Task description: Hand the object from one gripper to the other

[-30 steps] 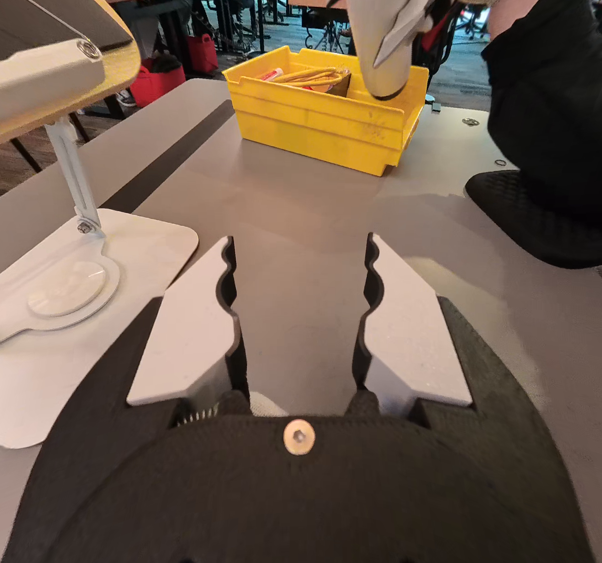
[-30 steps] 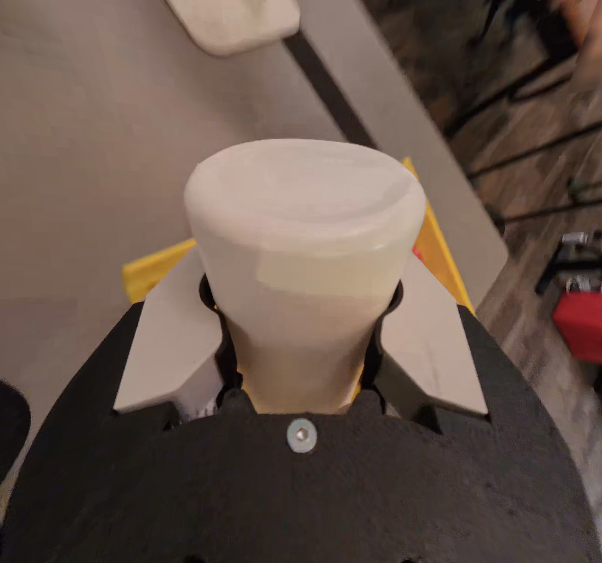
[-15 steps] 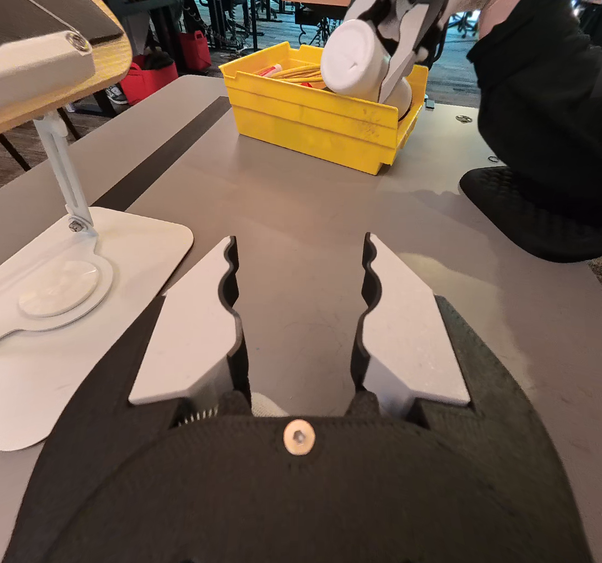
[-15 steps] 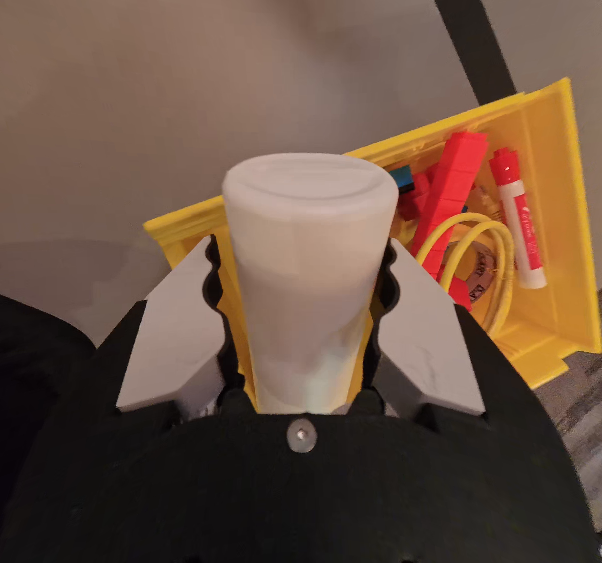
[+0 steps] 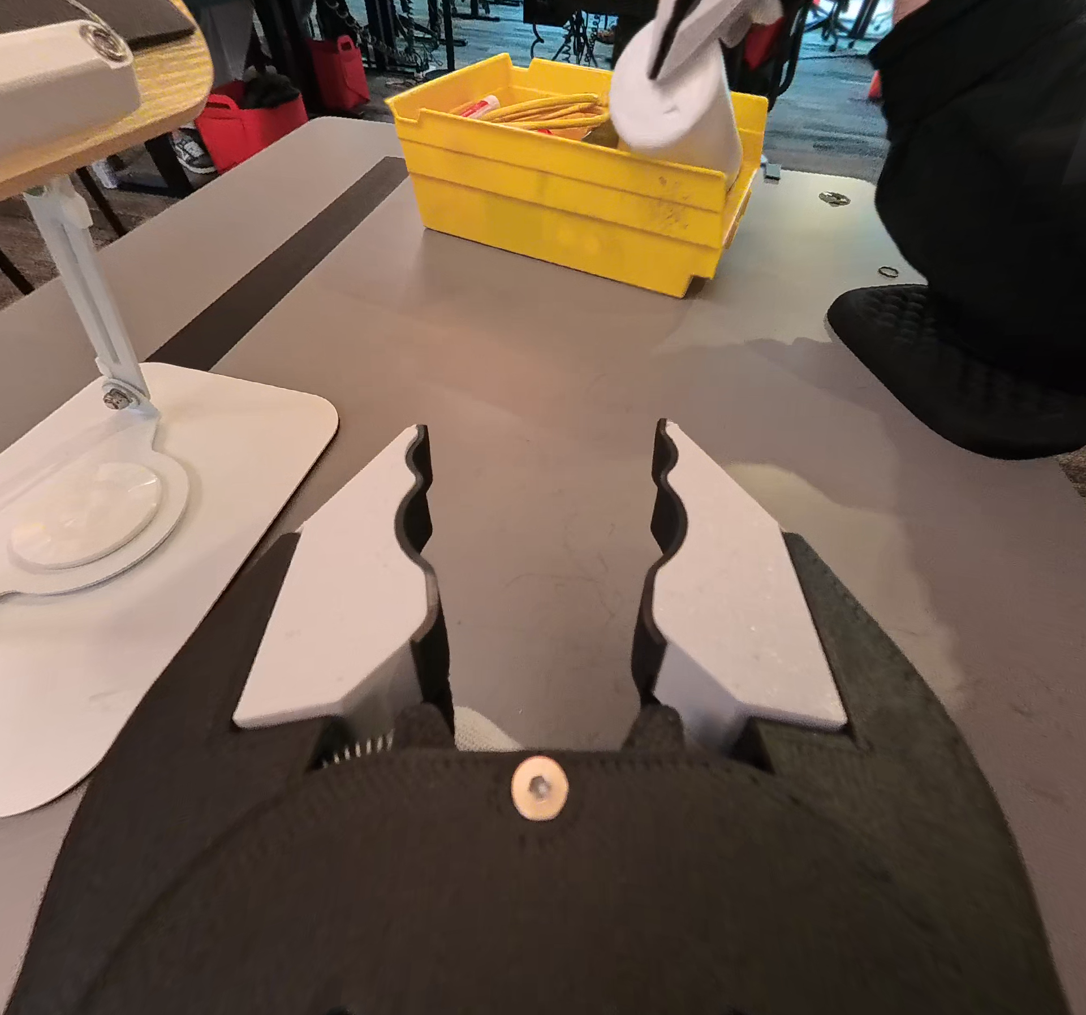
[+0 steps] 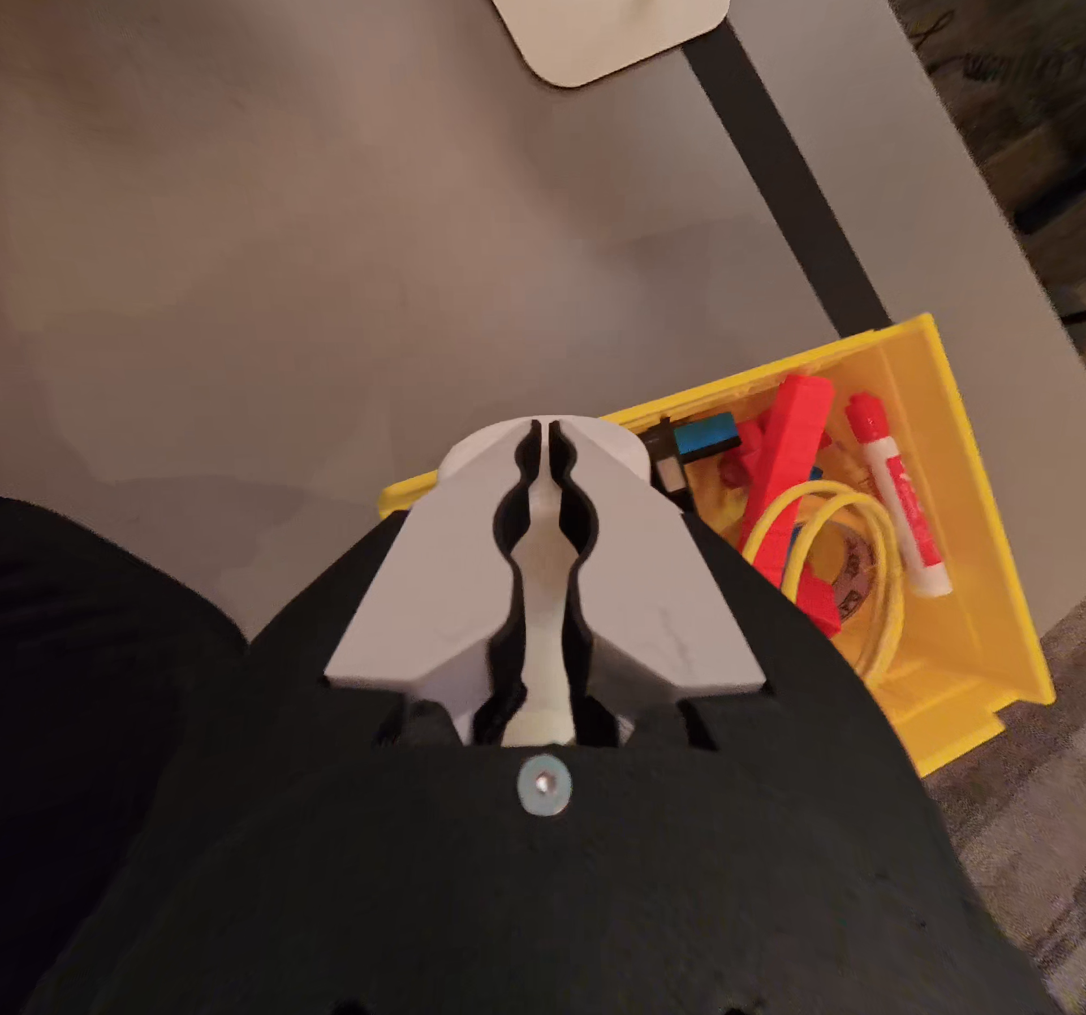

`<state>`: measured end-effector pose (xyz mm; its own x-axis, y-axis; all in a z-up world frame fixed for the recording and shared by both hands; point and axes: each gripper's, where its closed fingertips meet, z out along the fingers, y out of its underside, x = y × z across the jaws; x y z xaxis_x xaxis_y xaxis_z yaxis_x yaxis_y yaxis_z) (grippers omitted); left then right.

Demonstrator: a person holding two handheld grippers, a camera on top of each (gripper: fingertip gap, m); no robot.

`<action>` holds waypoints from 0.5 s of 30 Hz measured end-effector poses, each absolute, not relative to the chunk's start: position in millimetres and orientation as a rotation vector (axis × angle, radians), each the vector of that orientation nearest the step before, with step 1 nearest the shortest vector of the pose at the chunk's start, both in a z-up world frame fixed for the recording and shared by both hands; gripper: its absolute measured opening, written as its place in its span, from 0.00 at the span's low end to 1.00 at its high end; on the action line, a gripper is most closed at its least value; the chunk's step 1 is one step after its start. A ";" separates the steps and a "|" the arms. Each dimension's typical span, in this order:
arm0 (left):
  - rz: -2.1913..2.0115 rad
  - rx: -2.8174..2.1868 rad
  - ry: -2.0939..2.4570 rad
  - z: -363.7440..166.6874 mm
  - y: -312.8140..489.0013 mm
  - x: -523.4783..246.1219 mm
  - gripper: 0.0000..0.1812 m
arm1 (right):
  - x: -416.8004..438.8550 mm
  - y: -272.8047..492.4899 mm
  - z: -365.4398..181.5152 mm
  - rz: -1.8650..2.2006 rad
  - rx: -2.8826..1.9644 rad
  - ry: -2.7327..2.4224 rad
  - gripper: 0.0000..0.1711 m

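Observation:
A white cup (image 5: 676, 111) hangs tilted over the right end of the yellow bin (image 5: 558, 211), its closed base towards me. My right gripper (image 5: 676, 41) comes down on it from above. In the right wrist view this gripper (image 6: 545, 427) has its jaws almost together, with a thin strip of the cup (image 6: 543, 575) squeezed between the pads and the cup's round end showing past the fingertips. My left gripper (image 5: 540, 427) is open and empty, low over the grey table (image 5: 529, 340), well short of the bin and the cup.
The bin (image 6: 917, 663) holds a red marker (image 6: 899, 487), a yellow cable (image 6: 823, 517) and red blocks (image 6: 787, 458). A white stand base (image 5: 176, 458) lies on the table at left. A black sleeve and pad (image 5: 969, 376) are at right. My right fingertips sit around 30 centimetres from my left ones.
The right gripper's jaws have gone from wide around the cup to almost together on it. The cup has swung and dropped towards the bin's right end. The left gripper has barely moved.

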<state>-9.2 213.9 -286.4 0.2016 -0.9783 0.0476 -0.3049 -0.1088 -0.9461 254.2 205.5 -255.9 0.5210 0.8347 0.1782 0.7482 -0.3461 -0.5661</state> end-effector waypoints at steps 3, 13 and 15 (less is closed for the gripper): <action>-0.954 -1.587 1.255 -286.9 212.9 -8.9 0.41 | 259.3 205.3 -258.2 0.110 -2.219 -1.279 0.00; -0.959 -1.590 1.258 -288.6 213.4 -11.2 0.40 | 281.5 203.3 -274.2 0.123 -2.264 -1.184 0.63; -0.955 -1.592 1.264 -290.2 213.0 -11.1 0.41 | 285.4 201.8 -290.0 0.173 -2.297 -1.211 0.62</action>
<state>-11.1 213.0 -290.2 0.1913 -0.9802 0.0507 -0.3167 -0.1105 -0.9421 285.4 201.8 -290.0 0.5896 0.7972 0.1298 0.7288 -0.4558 -0.5110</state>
